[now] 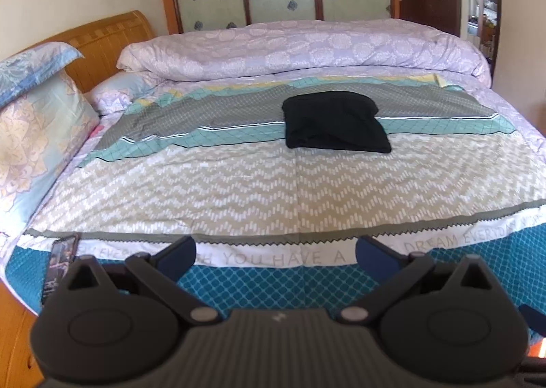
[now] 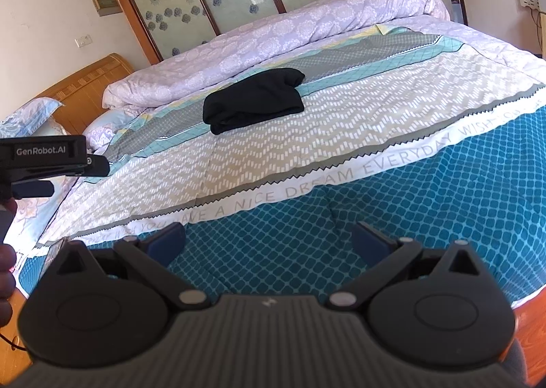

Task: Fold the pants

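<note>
My left gripper (image 1: 275, 256) and right gripper (image 2: 268, 240) both stand wide and empty at the near edge of the bed (image 1: 239, 190). The black pants (image 1: 336, 122) lie bundled far out, well apart. Reaching in risks snagging the bedspread (image 2: 307, 135) and undoing the fold.

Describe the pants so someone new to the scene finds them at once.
Start at the bed with its striped, patterned cover, and look past the zigzag band toward the rolled lilac duvet along the far side. The pants lie just short of that duvet, across the grey and teal stripes, already folded into a compact bundle. They are the only plain black item on the bedding.
</note>
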The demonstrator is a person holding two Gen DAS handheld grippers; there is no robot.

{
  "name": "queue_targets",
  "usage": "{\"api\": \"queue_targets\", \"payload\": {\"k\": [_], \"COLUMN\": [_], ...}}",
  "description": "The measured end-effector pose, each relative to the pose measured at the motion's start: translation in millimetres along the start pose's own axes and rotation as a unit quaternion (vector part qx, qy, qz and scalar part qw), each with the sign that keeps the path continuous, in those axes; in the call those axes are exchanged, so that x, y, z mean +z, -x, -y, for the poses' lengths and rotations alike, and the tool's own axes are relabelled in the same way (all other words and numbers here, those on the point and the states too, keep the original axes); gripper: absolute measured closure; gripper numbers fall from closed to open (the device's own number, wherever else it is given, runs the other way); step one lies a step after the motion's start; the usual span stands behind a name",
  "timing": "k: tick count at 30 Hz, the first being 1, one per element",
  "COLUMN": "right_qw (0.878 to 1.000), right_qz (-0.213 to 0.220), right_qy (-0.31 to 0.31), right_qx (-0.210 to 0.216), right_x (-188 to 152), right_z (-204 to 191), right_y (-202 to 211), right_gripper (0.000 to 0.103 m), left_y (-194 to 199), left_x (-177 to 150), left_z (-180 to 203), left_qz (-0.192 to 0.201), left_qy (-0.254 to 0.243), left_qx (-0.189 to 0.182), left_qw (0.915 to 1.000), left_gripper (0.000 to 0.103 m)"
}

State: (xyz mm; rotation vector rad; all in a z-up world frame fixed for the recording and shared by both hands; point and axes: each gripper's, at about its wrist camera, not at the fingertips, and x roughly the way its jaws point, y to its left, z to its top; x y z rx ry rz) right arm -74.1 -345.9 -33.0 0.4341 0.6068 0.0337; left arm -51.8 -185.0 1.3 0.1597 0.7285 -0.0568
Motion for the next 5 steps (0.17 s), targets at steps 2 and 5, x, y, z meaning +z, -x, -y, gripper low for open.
{"api": "queue_targets", "payload": {"k": [2, 5], "right_qw": [1.000, 1.000], "right_qz": [-0.001, -0.001], "right_qy": [0.001, 0.001], "right_qx": [0.000, -0.001], "right_x": [-0.7, -1.2], "right_z": [-0.5, -0.5], "right_y": [-0.3, -0.7], "right_gripper": [0.000, 0.000], "left_y": [-2.1, -4.2], "left_x": [-1.6, -2.9], "left_z": [0.3, 2.0], "left_qz": [-0.006, -0.012], "left_qy": [0.001, -0.002], "left_qx": [-0.007, -0.016], "left_qw": [1.0000, 0.9998], "left_gripper": [0.000, 0.000]}}
